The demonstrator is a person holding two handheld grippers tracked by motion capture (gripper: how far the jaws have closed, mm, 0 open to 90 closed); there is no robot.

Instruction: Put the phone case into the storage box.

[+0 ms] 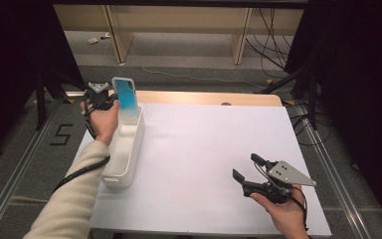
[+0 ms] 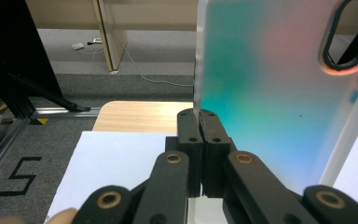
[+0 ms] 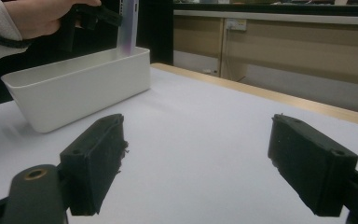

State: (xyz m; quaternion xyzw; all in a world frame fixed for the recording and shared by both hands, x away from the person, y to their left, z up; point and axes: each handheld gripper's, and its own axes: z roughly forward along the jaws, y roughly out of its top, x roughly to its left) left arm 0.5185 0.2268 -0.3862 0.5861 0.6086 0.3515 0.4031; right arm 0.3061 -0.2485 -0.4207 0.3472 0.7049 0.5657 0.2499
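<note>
While upright, phone case point(image 2: 270, 98) edge-clamped in left claw point(image 2: 199, 123)

The translucent frosted phone case with a teal-to-blue tinted back point(image 1: 126, 93) stands upright, its edge clamped and its lower end inside the far end of the long white plastic bin point(image 1: 129, 160). A dark-rimmed oval camera cutout sits in its upper corner. The bin lies lengthwise along the table's left side.
</note>
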